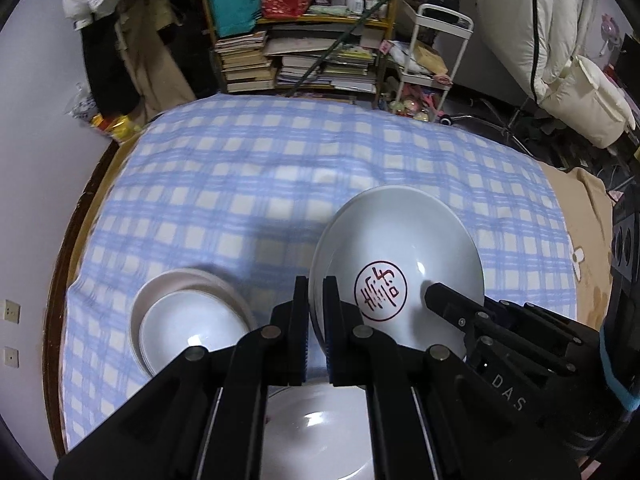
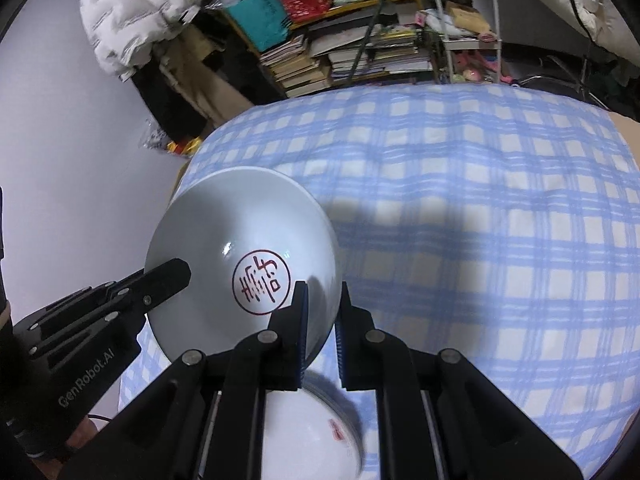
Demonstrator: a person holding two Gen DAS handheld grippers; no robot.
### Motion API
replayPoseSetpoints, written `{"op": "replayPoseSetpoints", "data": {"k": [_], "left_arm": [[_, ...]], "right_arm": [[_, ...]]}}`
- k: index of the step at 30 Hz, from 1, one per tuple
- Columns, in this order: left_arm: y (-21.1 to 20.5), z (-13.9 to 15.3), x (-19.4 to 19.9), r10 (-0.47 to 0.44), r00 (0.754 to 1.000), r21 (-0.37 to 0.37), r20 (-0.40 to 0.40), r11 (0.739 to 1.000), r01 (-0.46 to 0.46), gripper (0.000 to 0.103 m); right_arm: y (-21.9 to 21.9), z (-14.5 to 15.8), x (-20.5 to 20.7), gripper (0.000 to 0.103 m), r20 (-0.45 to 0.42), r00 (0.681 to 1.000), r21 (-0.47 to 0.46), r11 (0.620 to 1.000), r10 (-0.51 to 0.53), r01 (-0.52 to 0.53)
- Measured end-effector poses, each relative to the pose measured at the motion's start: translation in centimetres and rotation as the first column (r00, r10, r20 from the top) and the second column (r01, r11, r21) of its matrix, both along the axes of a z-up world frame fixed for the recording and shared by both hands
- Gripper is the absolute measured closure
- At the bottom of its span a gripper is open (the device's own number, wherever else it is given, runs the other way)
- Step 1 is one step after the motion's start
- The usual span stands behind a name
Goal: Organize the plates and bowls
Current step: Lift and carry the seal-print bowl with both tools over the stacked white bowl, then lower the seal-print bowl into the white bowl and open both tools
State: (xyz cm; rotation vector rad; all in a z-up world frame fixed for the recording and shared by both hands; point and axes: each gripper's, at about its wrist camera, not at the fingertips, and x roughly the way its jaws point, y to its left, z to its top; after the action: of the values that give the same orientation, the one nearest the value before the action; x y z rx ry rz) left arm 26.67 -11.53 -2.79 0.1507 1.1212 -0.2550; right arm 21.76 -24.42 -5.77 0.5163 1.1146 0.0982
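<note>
A white bowl (image 1: 400,248) with a red round seal inside hangs tilted above the blue checked tablecloth (image 1: 240,184). My left gripper (image 1: 316,300) is shut on its left rim. My right gripper (image 1: 442,298) reaches in from the right and grips the opposite rim. In the right wrist view the same bowl (image 2: 240,240) is pinched at its right edge by the right gripper (image 2: 322,304), and the left gripper (image 2: 172,276) clamps its left edge. A smaller white bowl sits on stacked plates (image 1: 192,320) at the left. Below the grippers lies another white plate (image 1: 320,432), which the right wrist view shows as white dishware (image 2: 312,432).
The table's dark wooden edge (image 1: 72,232) runs along a pale wall at the left. Behind the table stand a shelf of stacked books (image 1: 280,60), a white trolley (image 1: 436,48) and hanging padded jackets (image 1: 560,20). A tan cloth (image 1: 584,200) covers the right end.
</note>
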Motion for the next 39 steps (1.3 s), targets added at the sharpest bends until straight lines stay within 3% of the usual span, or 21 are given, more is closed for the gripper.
{"op": "replayPoseSetpoints", "data": {"k": [7, 19, 22, 26, 36, 39], "left_arm": [[4.3, 0.3, -1.1, 0.030, 0.999, 0.038, 0.026, 0.999, -0.031, 0.096], [12.2, -1.9, -0.9, 0.145, 0.989, -0.019, -0.024, 0.989, -0.146, 0.096], [14.2, -2.8, -0.8, 0.205, 0.977, -0.073, -0.056, 0.975, -0.209, 0.096], [15.4, -4.2, -0.7, 0.217, 0.973, -0.054, -0.074, 0.974, -0.221, 0.096], [17.3, -7.4, -0.4, 0.239, 0.960, -0.078, -0.149, 0.965, -0.252, 0.095], [17.3, -8.0, -0.3, 0.235, 0.962, -0.033, -0.136, 0.970, -0.241, 0.095]], "right_arm": [[4.5, 0.2, 0.1, 0.089, 0.002, 0.999, -0.002, 0.999, 0.052, -0.052], [11.5, -1.5, 1.2, 0.088, -0.010, 0.995, 0.041, 0.994, 0.100, -0.099], [13.2, -1.6, 1.3, 0.088, 0.006, 0.994, -0.005, 0.994, 0.105, -0.105], [14.3, -3.1, 1.8, 0.088, -0.020, 0.995, 0.025, 0.995, 0.099, -0.099], [16.4, -4.4, 2.4, 0.088, -0.009, 0.992, -0.062, 0.990, 0.125, -0.125], [17.1, -5.1, 2.5, 0.088, -0.023, 0.990, -0.069, 0.987, 0.140, -0.142]]}}
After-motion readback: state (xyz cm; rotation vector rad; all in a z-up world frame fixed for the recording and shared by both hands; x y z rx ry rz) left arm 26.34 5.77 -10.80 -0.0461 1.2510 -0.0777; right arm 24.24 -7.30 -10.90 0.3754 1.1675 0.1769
